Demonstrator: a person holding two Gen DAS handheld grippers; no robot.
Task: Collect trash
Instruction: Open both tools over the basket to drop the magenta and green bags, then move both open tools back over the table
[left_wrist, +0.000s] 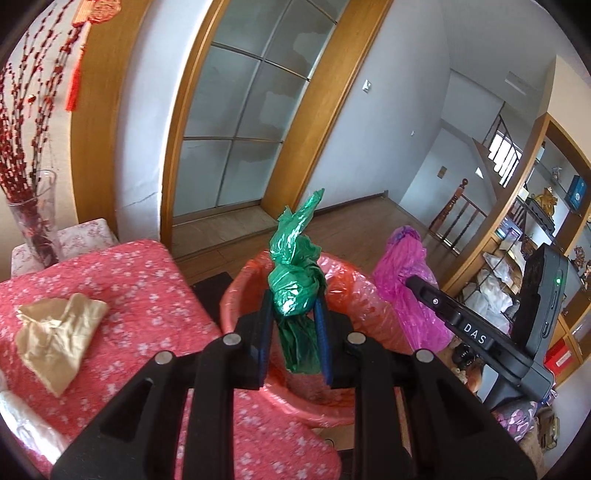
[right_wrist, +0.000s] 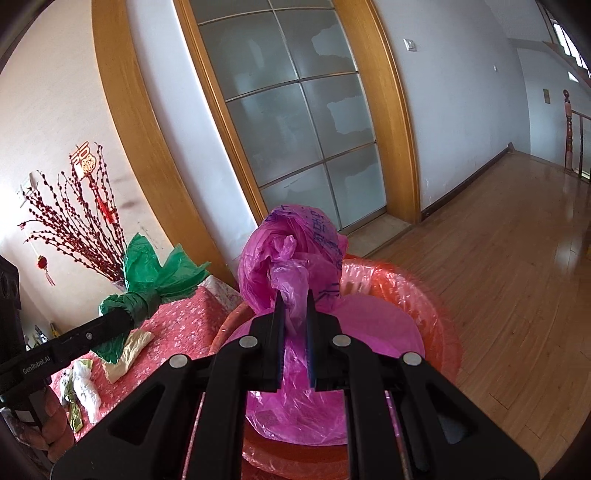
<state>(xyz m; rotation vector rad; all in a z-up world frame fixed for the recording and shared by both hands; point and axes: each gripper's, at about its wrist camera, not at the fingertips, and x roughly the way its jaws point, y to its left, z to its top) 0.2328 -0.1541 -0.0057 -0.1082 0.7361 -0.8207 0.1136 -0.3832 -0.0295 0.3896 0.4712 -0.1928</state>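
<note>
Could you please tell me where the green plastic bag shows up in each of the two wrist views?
Left wrist: green plastic bag at centre, clamped in the left hand-held gripper.
Right wrist: far left, beside the red branches.
Shared landmark: the red-lined bin.

Right gripper fingers pinch the magenta bag — above the red-lined bin.
</note>
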